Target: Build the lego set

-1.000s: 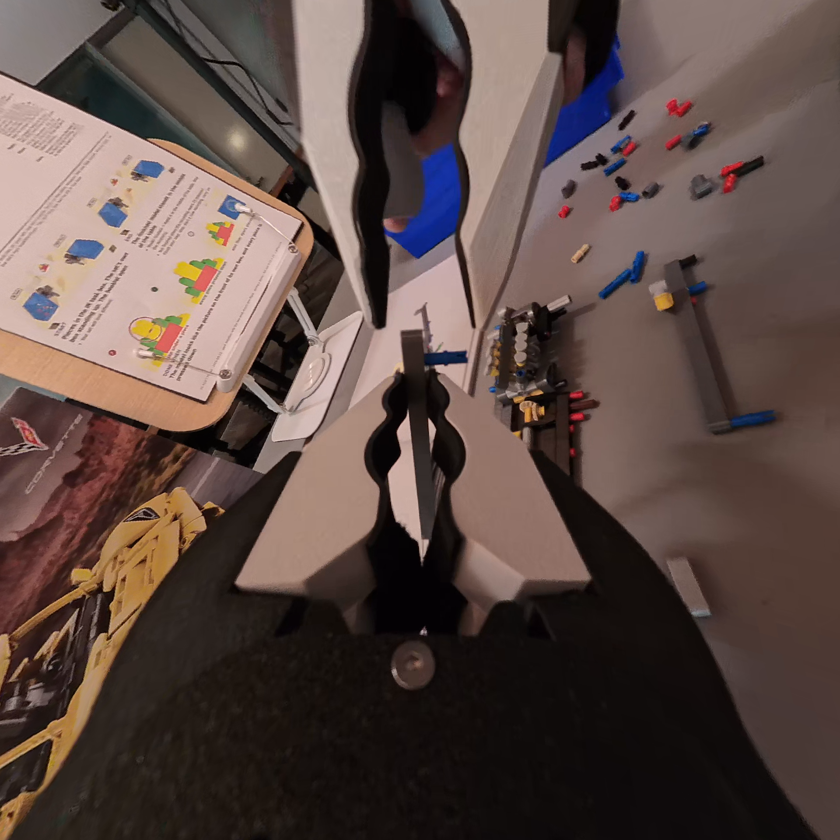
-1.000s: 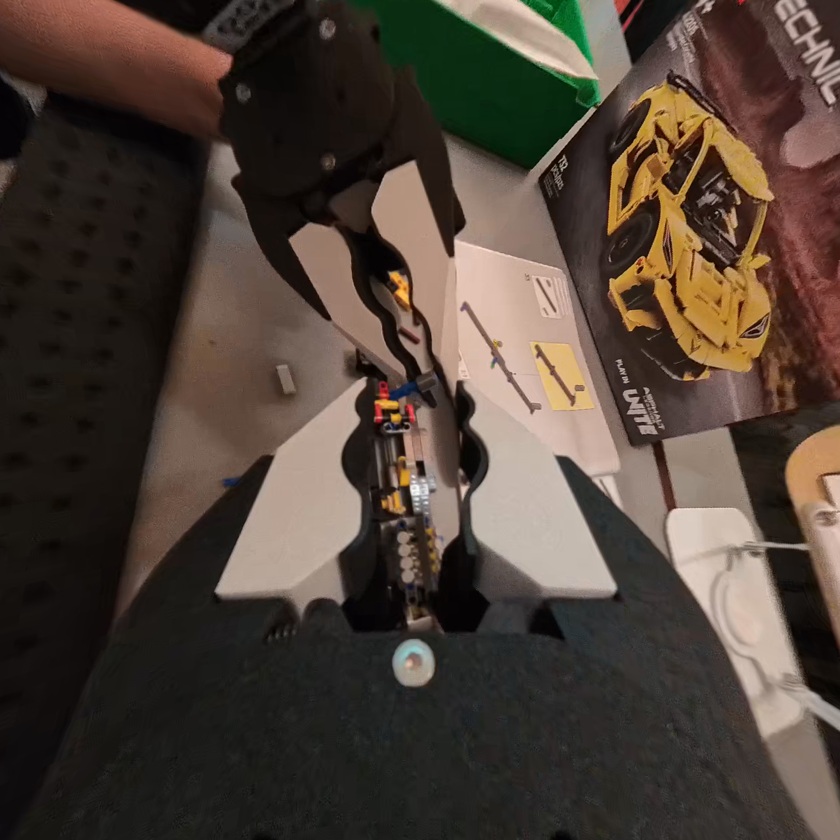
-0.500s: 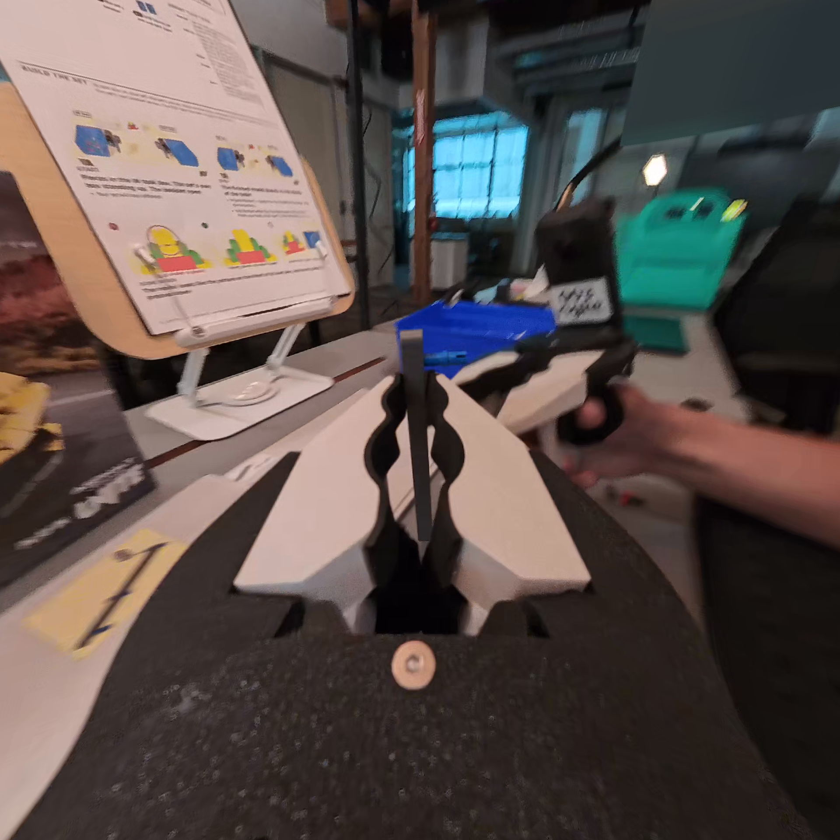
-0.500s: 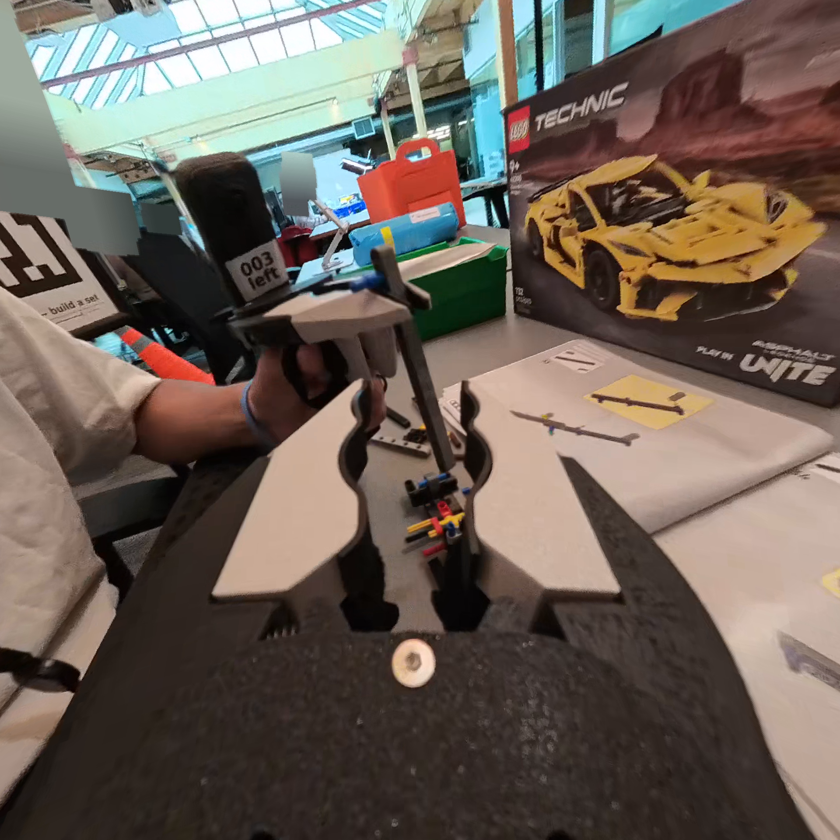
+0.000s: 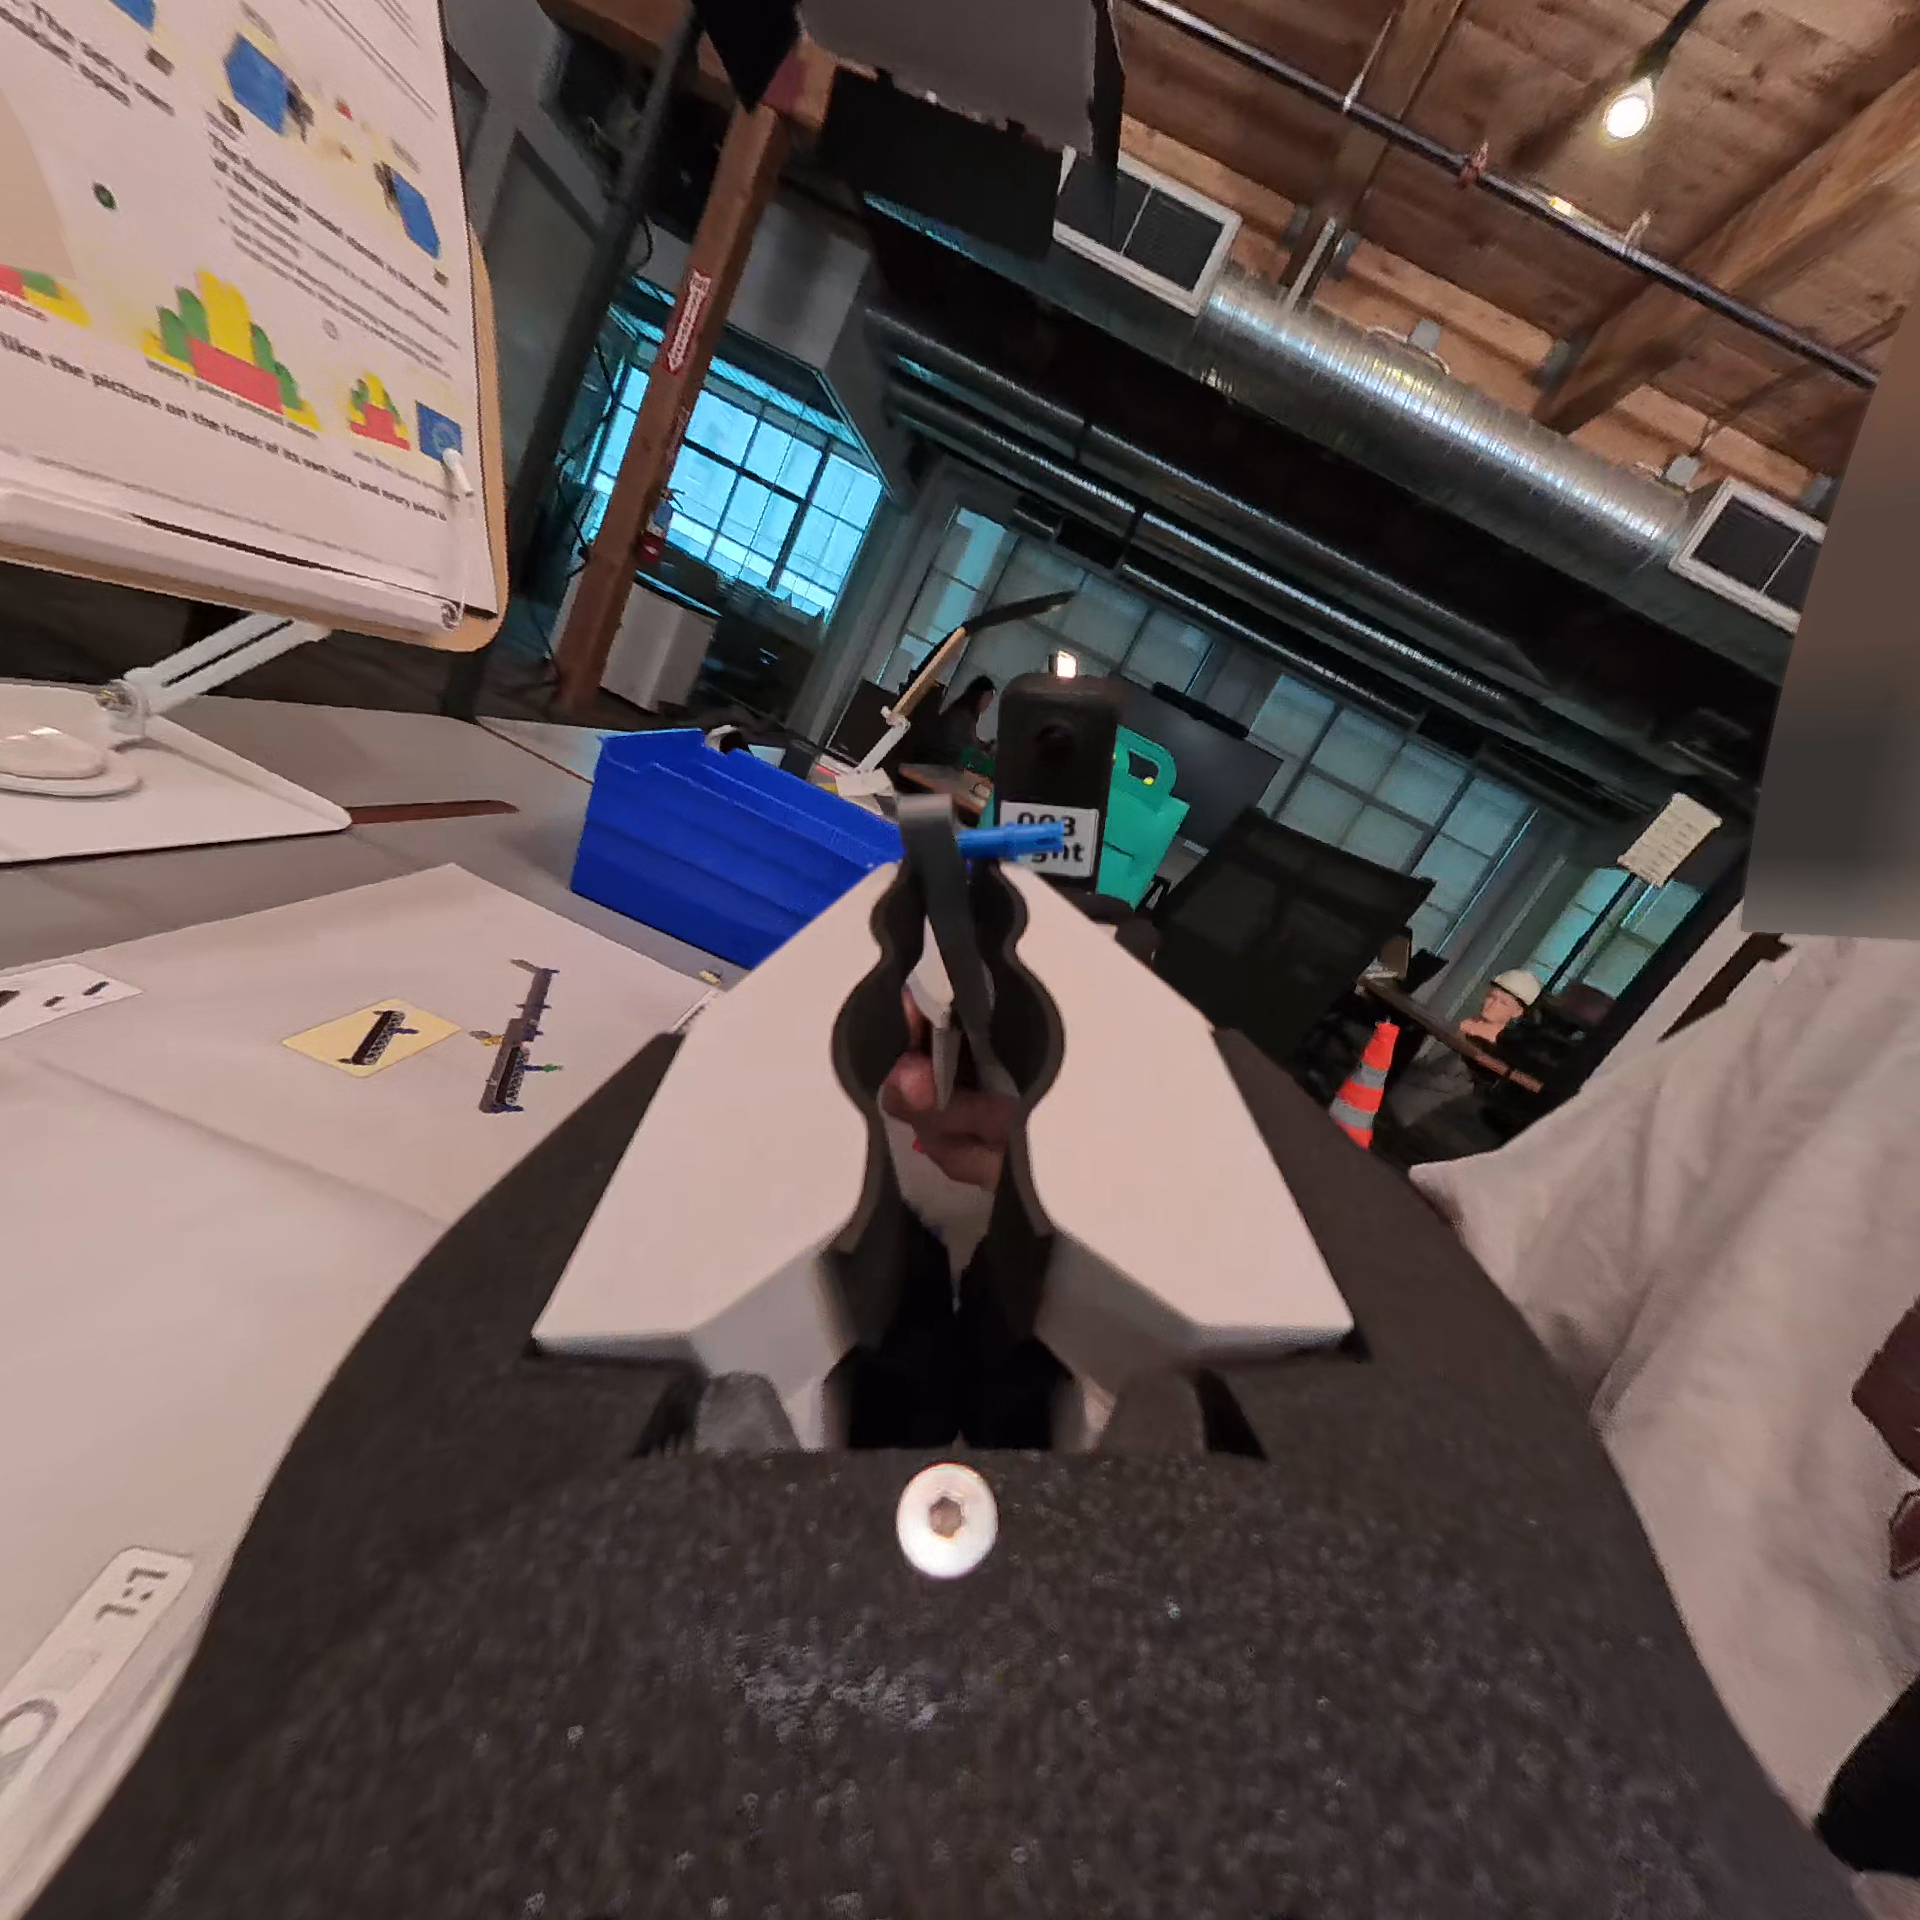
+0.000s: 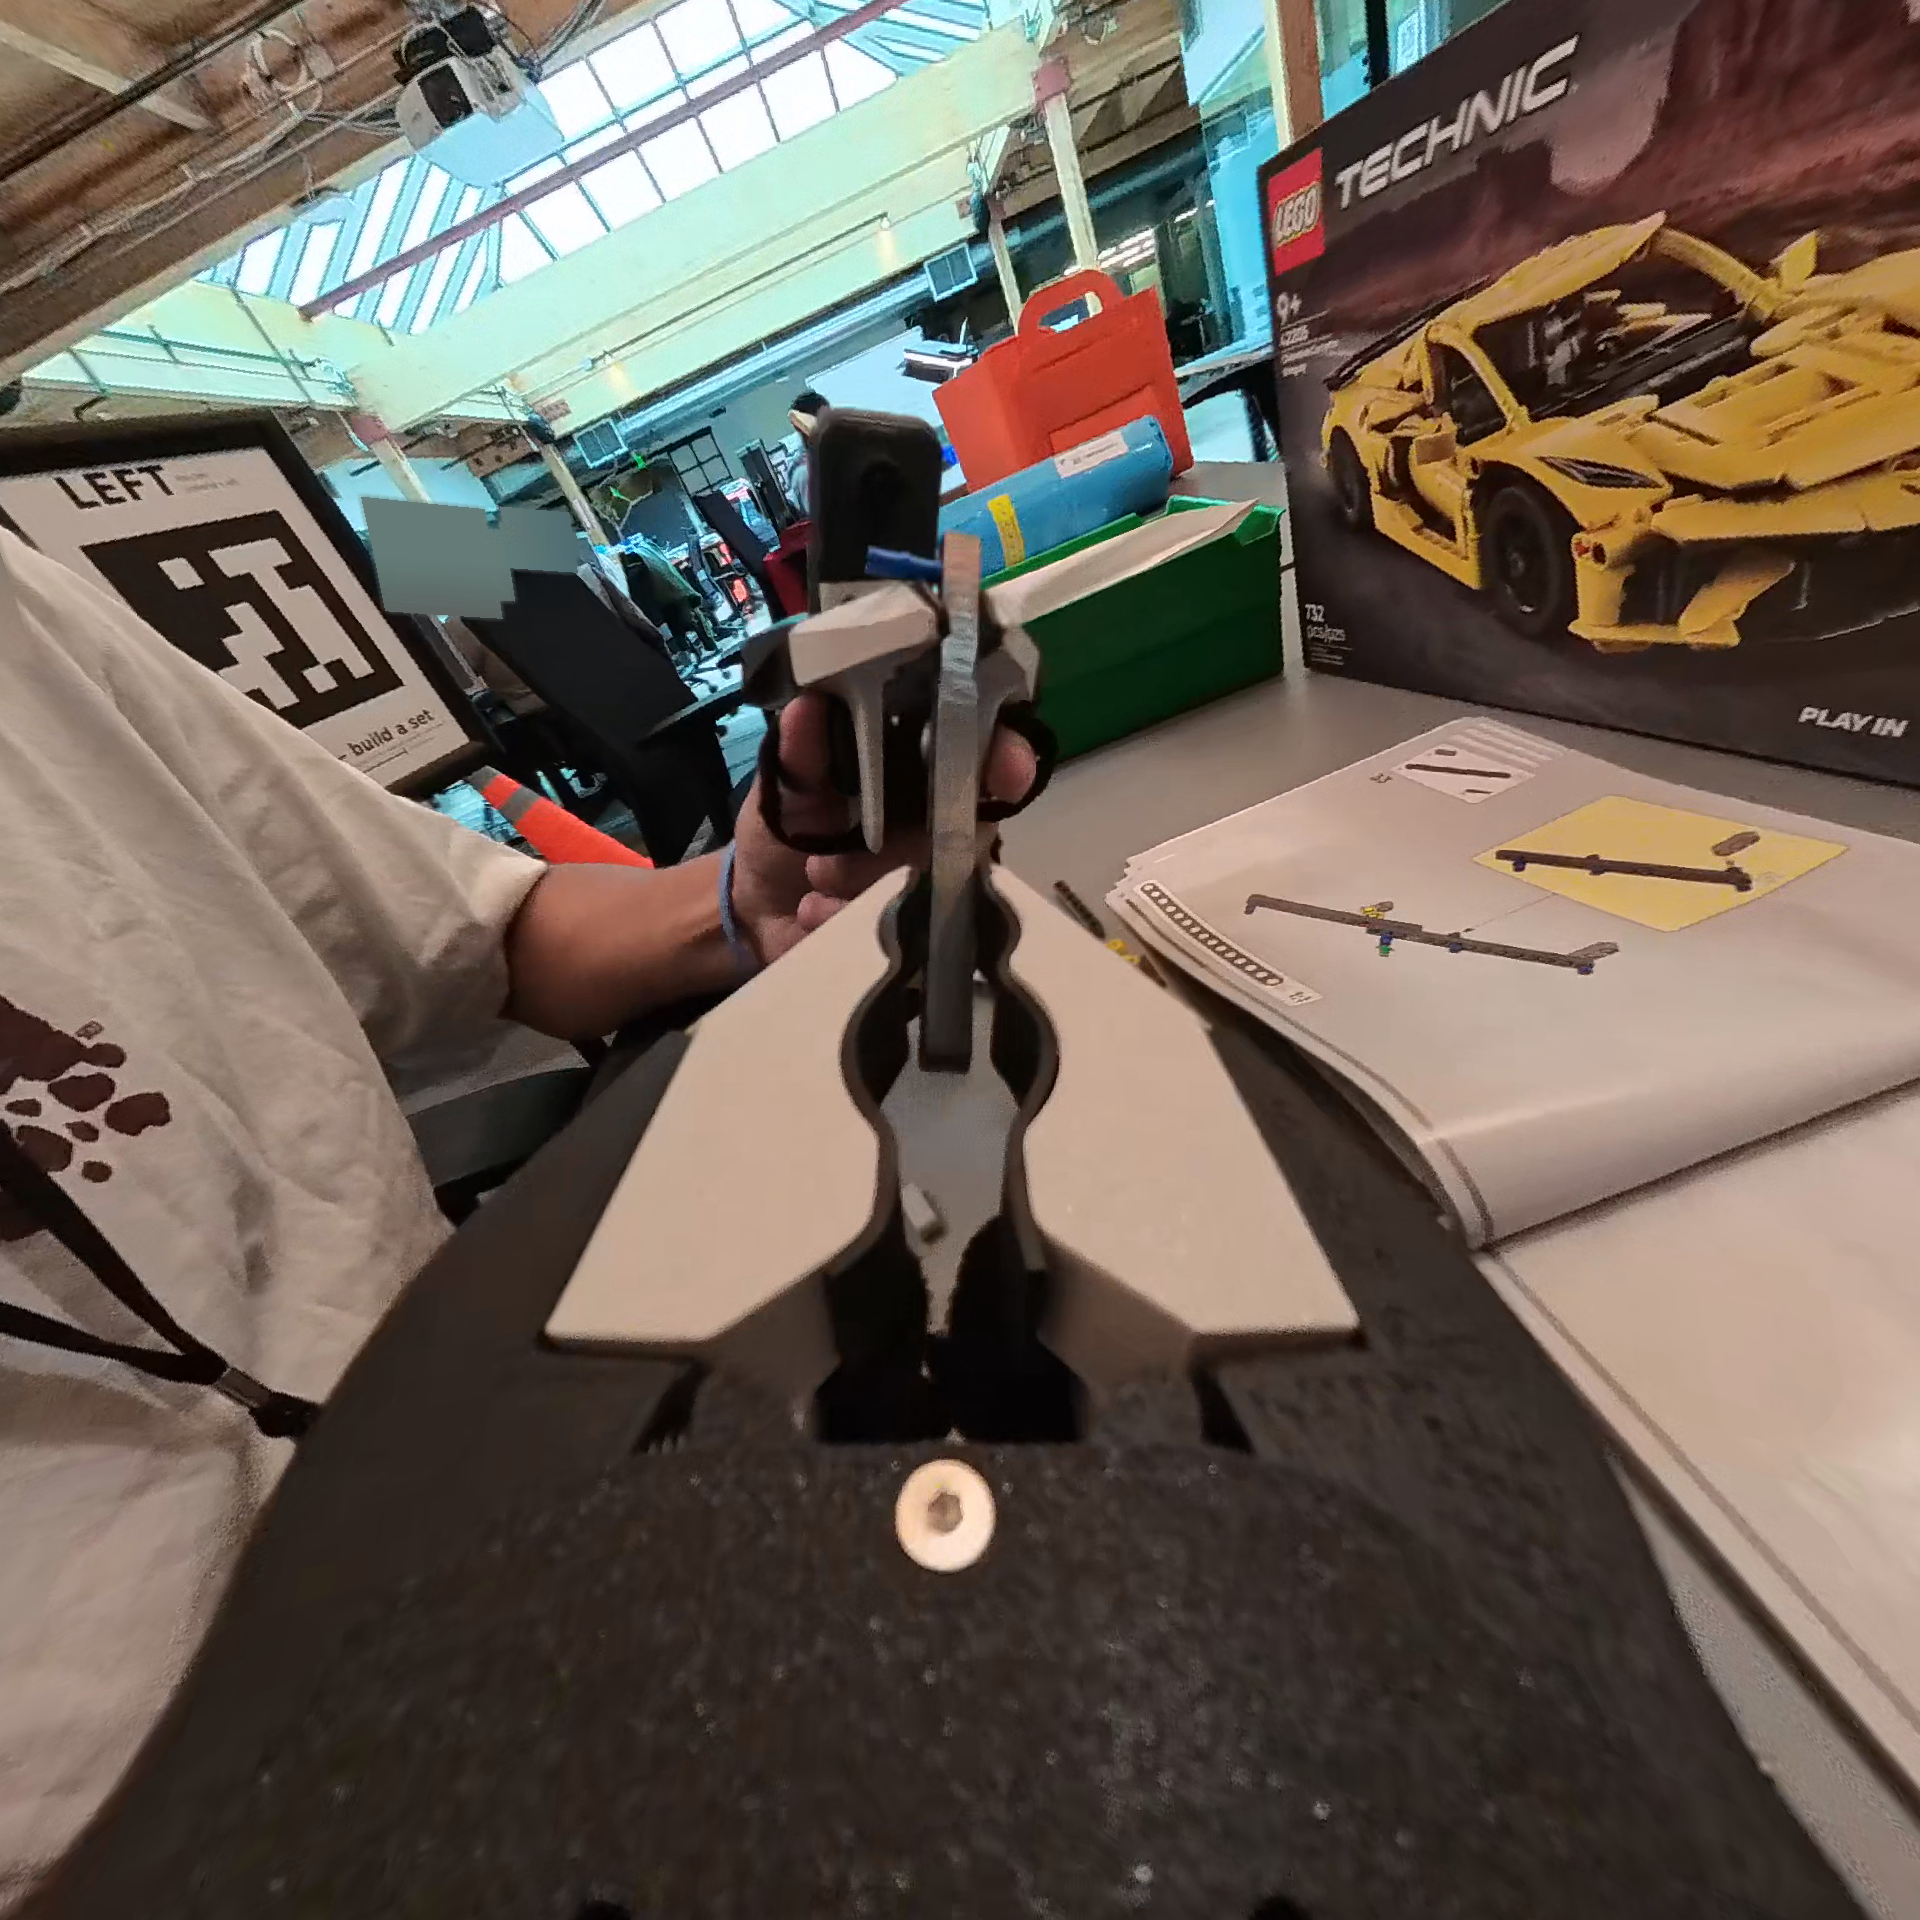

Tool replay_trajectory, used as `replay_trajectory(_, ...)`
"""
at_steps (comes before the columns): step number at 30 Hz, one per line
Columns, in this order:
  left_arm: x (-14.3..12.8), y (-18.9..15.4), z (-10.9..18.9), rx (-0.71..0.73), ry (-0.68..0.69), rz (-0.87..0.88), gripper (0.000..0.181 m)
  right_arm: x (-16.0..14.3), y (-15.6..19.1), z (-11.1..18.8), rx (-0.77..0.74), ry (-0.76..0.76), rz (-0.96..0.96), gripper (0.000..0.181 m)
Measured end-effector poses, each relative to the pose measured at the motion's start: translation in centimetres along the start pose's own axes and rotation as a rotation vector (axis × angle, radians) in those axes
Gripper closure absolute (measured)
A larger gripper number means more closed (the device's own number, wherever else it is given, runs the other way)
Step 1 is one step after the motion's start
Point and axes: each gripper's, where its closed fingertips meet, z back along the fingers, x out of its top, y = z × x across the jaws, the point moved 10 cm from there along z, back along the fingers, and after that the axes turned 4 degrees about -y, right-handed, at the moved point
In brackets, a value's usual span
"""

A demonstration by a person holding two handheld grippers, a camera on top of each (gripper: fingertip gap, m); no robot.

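Dark grey Technic beam, long and thin, is up in the air betw. the two grippers, well clear of the table. The left gripper is clamped on it: fingers pressed in on the beam near its upper end, and a blue pin sticks out sideways from the top of the beam, just past the fingertips. From the right wrist view the beam stands nearly upright, its lower end dropping down into the gap of the right gripper. The right fingers sit close on either side of it w/ only a thin gap, but whether they actually pinch it I can't tell (the beam's bottom end hangs free, deeper in the slot). The person's hand holding the left gripper shows behind the beam, white sleeve to the side. On the table, an open instruction booklet lies flat just right of the grippers, w/ the set's box (yellow car pictured on it) standing behind it. A green bin sits left of the box. In the left wrist view a blue bin rests on the table beyond the booklet, and a printed sheet on a stand is tilted up at far left.
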Motion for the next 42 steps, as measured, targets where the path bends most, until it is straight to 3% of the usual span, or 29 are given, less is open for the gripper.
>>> replay_trajectory(7, 0.1, -0.2, 0.0, 0.014, 0.063, -0.075, 0.171, 0.3, -0.1, 0.5, 0.022, 0.003, -0.036, 0.175)
replay_trajectory(24, 0.0, 0.3, 0.1, -0.061, 0.079, 0.042, 0.174, 0.8, -0.4, 0.9, 0.055, -0.09, -0.112, 0.175)
replay_trajectory(42, 0.4, 0.2, 0.4, 0.015, -0.049, 0.001, 0.172, 1.3, -1.0, 1.8, 0.05, -0.165, -0.176, 0.175)
